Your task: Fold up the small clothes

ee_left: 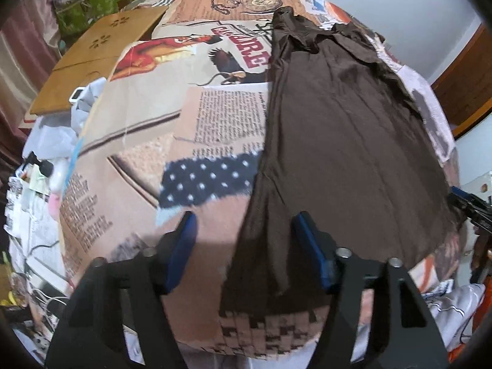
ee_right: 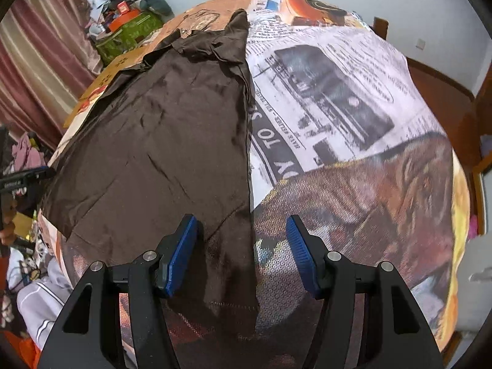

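A dark brown garment [ee_left: 344, 141] lies spread flat on a table covered with a newspaper-print cloth [ee_left: 215, 117]. Its collar end is at the far side and its hem at the near side. My left gripper [ee_left: 243, 224] is open, its jaws straddling the garment's near left corner. In the right wrist view the garment [ee_right: 160, 129] fills the left half of the cloth [ee_right: 353, 98]. My right gripper [ee_right: 241, 226] is open, its jaws straddling the garment's near right hem corner. Each gripper shows at the other view's edge: the right one [ee_left: 470, 206] and the left one [ee_right: 24, 178].
A brown cardboard sheet [ee_left: 92, 61] and a green box [ee_left: 95, 3] with clutter lie at the far left. Piles of clothes and papers [ee_left: 33, 203] sit left of the table. A wooden door frame [ee_left: 464, 83] stands to the right.
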Tool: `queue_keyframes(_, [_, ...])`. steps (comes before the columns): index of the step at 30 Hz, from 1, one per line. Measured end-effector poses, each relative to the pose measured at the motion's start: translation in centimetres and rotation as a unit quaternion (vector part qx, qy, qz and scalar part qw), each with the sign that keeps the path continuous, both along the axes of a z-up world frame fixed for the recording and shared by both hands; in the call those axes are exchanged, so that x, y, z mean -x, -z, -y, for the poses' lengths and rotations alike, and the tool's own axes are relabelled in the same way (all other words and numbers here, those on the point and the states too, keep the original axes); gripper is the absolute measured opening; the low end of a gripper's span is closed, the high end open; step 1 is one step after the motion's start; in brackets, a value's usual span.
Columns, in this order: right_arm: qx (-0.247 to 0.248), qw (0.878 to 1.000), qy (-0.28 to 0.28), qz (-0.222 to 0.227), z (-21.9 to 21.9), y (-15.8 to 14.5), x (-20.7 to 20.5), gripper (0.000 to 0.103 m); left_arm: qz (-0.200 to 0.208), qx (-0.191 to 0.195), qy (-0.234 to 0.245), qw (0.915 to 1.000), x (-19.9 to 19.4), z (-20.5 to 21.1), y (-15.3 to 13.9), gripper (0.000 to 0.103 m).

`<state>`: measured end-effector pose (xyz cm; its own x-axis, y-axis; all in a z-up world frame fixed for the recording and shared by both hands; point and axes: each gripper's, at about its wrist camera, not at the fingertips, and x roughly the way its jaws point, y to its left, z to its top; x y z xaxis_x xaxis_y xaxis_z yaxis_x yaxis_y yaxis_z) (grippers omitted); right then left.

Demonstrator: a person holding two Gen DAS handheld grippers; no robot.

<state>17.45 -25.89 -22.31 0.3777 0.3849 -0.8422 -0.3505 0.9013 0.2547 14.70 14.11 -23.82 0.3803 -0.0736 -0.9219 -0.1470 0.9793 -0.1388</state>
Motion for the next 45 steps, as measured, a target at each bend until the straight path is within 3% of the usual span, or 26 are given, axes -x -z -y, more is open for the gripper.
queue_keyframes(5, [-0.014, 1.000, -0.002, -0.003, -0.2, 0.6, 0.4, 0.055, -0.001, 0.004, 0.017, 0.9999, 0.5, 1.0, -0.1, 0.028])
queue_keyframes(7, [-0.019, 1.000, -0.007, -0.004, -0.4, 0.6, 0.6, 0.049, -0.003, 0.004, 0.019, 0.9998, 0.5, 1.3, -0.1, 0.009])
queue_keyframes(9, [-0.027, 1.000, -0.014, -0.004, -0.6, 0.6, 0.9, 0.035, 0.000, 0.001, 0.022, 0.9997, 0.4, 1.5, -0.1, 0.004])
queue_keyframes(12, [-0.028, 0.999, -0.028, 0.000, -1.3, 0.2, 1.2, 0.016, 0.004, -0.012, 0.023, 0.9996, 0.4, 1.9, -0.2, 0.003])
queue_keyframes(14, [-0.026, 0.999, -0.031, 0.004, -1.5, 0.1, 1.3, 0.009, 0.008, -0.021, 0.022, 0.9995, 0.4, 2.0, -0.5, 0.003])
queue_keyframes(20, [-0.044, 0.999, -0.027, 0.012, -1.2, -1.0, 1.1, 0.008, 0.032, -0.048, 0.012, 0.9983, 0.4, 1.7, -2.0, 0.002])
queue_keyframes(31, [-0.072, 0.993, -0.020, 0.086, -1.0, -6.6, -1.1, 0.008, 0.106, -0.075, 0.014, 0.9914, -2.8, 1.7, -7.4, 0.002])
queue_keyframes(45, [-0.065, 0.987, -0.007, 0.147, -1.4, -10.0, -9.0, 0.008, 0.165, -0.090, 0.024, 0.9819, -14.3, 1.8, -11.4, 0.002])
